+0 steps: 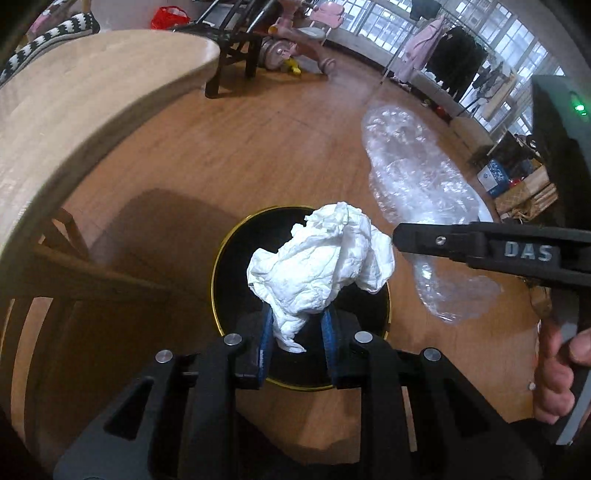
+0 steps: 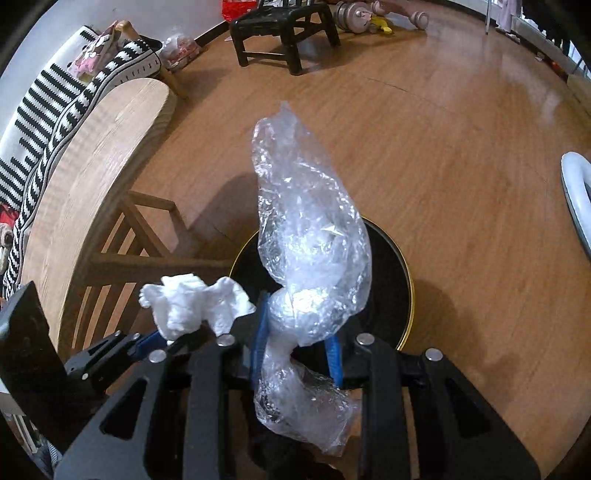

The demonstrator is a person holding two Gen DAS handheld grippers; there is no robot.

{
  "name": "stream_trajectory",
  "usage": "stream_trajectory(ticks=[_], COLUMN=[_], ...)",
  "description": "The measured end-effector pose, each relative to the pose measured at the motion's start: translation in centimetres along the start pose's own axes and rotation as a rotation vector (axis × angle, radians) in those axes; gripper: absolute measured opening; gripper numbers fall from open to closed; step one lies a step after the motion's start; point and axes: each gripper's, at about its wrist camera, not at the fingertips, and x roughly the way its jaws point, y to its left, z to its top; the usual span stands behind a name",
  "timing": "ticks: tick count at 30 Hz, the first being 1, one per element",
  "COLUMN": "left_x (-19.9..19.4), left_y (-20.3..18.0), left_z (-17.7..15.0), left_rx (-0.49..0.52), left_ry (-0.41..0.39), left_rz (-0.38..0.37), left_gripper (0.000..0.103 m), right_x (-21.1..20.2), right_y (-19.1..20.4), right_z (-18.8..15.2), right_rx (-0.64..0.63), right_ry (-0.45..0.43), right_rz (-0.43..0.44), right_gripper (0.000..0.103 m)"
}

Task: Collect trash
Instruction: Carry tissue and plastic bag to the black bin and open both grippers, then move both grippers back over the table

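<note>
My left gripper (image 1: pixel 297 338) is shut on a crumpled white tissue (image 1: pixel 317 266) and holds it over a black bin with a gold rim (image 1: pixel 221 254) on the floor. My right gripper (image 2: pixel 297 345) is shut on a crumpled clear plastic bag (image 2: pixel 310 236) above the same bin (image 2: pixel 404 280). In the left wrist view the right gripper (image 1: pixel 400 240) comes in from the right with the plastic bag (image 1: pixel 413 177). In the right wrist view the left gripper (image 2: pixel 162 338) holds the tissue (image 2: pixel 192 301) at lower left.
A round wooden table (image 1: pixel 74 110) with a wooden chair (image 1: pixel 55 266) under it stands on the left. A black stool (image 2: pixel 284 33) and a pink toy tricycle (image 1: pixel 295 40) are farther back on the wood floor. A clothes rack (image 1: pixel 447 55) stands by the windows.
</note>
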Motion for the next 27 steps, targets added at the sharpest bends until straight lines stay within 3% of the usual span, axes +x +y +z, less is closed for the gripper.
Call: stream_trajectory(ticks=[4,7,15,19,22,27], left_x=[1.8,2.4,0.8,-2.0,-5.8,-14.8], left_y=[0.4,0.2,-0.6,-0.2,0.8,5.0], left_z=[0.5,0.5,0.6,0.6,0.3,-1.3], left_rx=[-0.013,-0.005,0.018,0.002,-0.013,-0.048], left_ry=[0.024,0.022,-0.003,-0.044,-0.090,-0.212], left_rz=[0.017,0.026,0.012,0.044,0.076,0.210], left_gripper=[0.047,0.056,0.076,0.089,0.091,0.094], right_x=[0.6,0.5,-0.1,-2.1,-4.2,-7.1], right_y=[-0.1,-0.2,0.5,2.1,4.6,11.1], right_z=[0.3,0.3,0.5,0.7,0.8,0.4], right_rx=[0.020,0.020,0.000,-0.033,-0.082,-0.177], right_ry=[0.010,0.010,-0.011,-0.110,-0.216,-0.337], right_rz=[-0.018,-0.014,-0.020,-0.035,-0.051,0.040], right_gripper=[0.044,0.056,0.064,0.076,0.086,0.091])
